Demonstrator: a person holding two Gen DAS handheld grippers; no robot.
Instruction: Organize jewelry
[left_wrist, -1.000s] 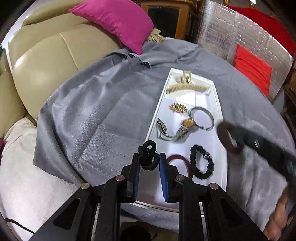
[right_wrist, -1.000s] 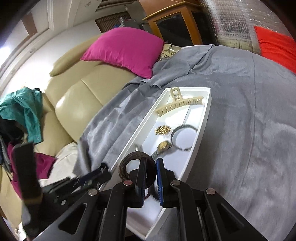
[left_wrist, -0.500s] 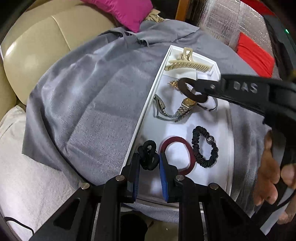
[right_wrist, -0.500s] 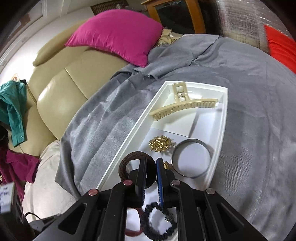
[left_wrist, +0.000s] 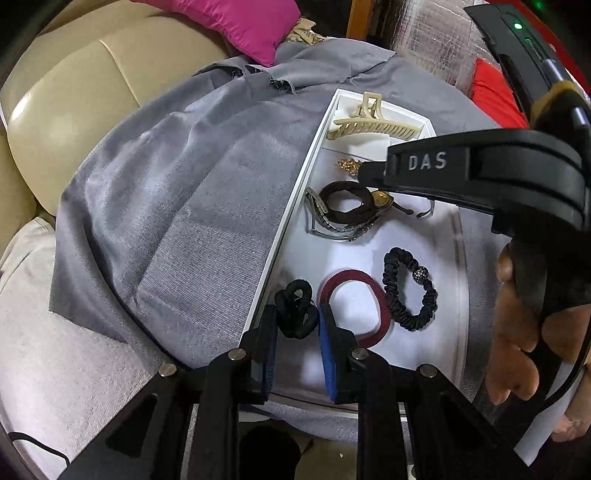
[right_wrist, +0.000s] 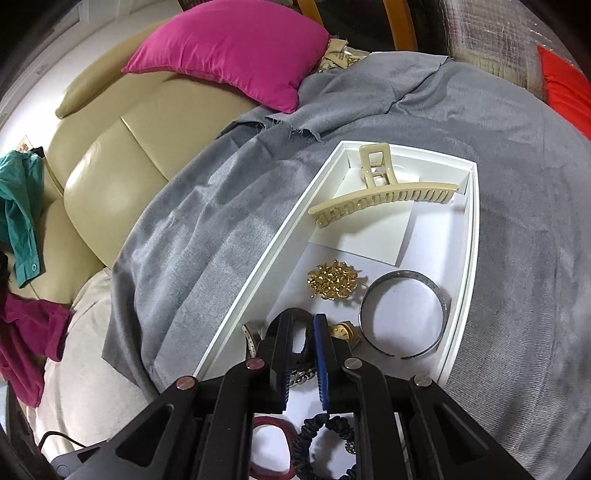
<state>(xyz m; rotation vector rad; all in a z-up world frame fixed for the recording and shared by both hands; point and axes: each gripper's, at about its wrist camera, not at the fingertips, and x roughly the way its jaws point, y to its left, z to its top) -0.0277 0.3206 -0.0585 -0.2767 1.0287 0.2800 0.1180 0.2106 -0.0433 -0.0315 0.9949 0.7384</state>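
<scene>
Brown hair tie (left_wrist: 346, 202) now down in white tray (left_wrist: 284, 221), centre of left-wrist frame, lying over wristwatch (left_wrist: 325, 221); 1 s ago carried in the air outside the tray at frame right. Right gripper (right_wrist: 301, 325) nearly together, pads at brown tie's rim; clamped or just letting go, cannot tell. Judged: this piece about placed, release next. Left gripper (left_wrist: 297, 314) clamped on small black hair tie (left_wrist: 295, 308), lower centre, over tray's near-left corner, same as 1 s ago; not yet dropped. Already in tray: maroon band (left_wrist: 356, 308), black scrunchie (left_wrist: 408, 290), gold brooch (right_wrist: 334, 280), silver cuff (right_wrist: 404, 314), cream claw clip (right_wrist: 384, 192) at far end. Surface under grey cloth (left_wrist: 184, 206). Beige sofa (right_wrist: 110, 147) upper left, magenta cushion (right_wrist: 236, 48) at top, red cushion (right_wrist: 565, 96) right edge.
</scene>
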